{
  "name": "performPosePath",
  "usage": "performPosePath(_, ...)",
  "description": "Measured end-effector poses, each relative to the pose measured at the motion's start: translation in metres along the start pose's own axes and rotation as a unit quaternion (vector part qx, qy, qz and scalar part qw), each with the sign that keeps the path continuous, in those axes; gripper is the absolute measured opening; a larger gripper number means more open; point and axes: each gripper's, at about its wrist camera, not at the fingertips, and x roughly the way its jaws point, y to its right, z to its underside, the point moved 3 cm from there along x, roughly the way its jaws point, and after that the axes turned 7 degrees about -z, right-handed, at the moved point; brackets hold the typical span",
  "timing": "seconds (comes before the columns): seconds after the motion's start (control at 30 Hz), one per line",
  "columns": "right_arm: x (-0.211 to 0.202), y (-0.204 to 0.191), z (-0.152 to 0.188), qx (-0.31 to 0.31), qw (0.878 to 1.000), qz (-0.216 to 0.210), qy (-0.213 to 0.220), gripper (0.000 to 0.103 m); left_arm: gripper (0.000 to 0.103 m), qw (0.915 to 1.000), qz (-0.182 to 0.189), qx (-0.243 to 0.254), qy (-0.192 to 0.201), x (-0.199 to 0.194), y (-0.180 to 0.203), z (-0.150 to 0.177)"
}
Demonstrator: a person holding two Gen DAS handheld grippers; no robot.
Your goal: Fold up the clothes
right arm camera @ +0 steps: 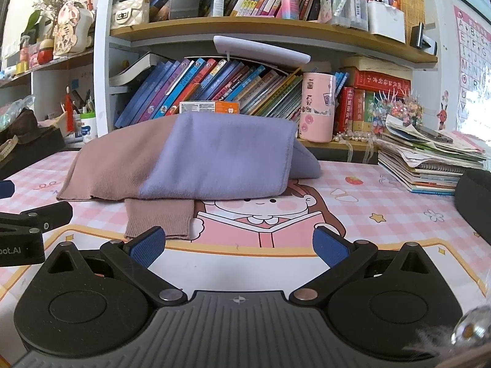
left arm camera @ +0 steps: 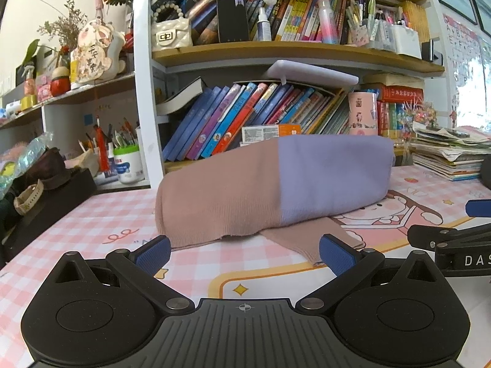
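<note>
A folded knit garment, brown-pink on the left and lavender on the right, lies on the pink checked desk mat. One brown cuff sticks out from under it toward me. My left gripper is open and empty, just short of the garment's near edge. The right gripper's body shows at the right edge. In the right wrist view the garment and its cuff lie ahead. My right gripper is open and empty, its left pad beside the cuff.
A bookshelf packed with books stands behind the garment. A pink cup and a stack of booklets sit at the back right. A pen pot and a dark box sit at the left.
</note>
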Motion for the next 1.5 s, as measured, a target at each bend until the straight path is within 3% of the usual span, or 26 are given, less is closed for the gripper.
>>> performPosePath(0.1, 0.0, 0.0, 0.0, 0.0, 1.0, 0.0, 0.001, 0.103, 0.103, 1.0, -0.001, -0.005, -0.001, 0.0, -0.002, 0.0)
performPosePath(0.47, -0.008, -0.002, -0.001, -0.004, 1.0, 0.003, 0.024, 0.103, 0.103, 0.9982, -0.017, -0.014, 0.056, -0.017, -0.005, 0.0)
performPosePath(0.7, -0.02, -0.002, 0.0, -0.002, 0.998, -0.001, 0.061, 0.103, 0.103, 0.9988, -0.014, -0.024, 0.04, -0.011, -0.008, -0.002)
performPosePath(0.93, -0.004, -0.007, -0.001, -0.015, 0.999, -0.038, 0.016, 0.103, 0.103, 0.9991, 0.031, -0.011, 0.026, -0.006, -0.005, 0.0)
performPosePath(1.13, 0.04, 0.041, -0.029, 0.067, 0.995, -0.07, 0.015, 0.103, 0.103, 0.9953, 0.092, 0.03, -0.004, 0.009, 0.002, -0.004)
performPosePath(1.3, 0.077, 0.082, -0.053, 0.135, 0.986, -0.096, 0.014, 0.103, 0.103, 0.9953, 0.07, 0.063, 0.022, 0.022, 0.008, -0.027)
performPosePath(1.43, 0.106, 0.114, -0.072, 0.189, 0.975, -0.116, 0.013, 0.103, 0.103, 0.9957, 0.067, 0.063, 0.013, 0.034, 0.017, -0.031)
performPosePath(1.5, 0.124, 0.134, -0.076, 0.244, 0.961, -0.129, 0.018, 0.103, 0.103, 0.9953, 0.066, 0.071, 0.001, 0.04, 0.025, -0.028)
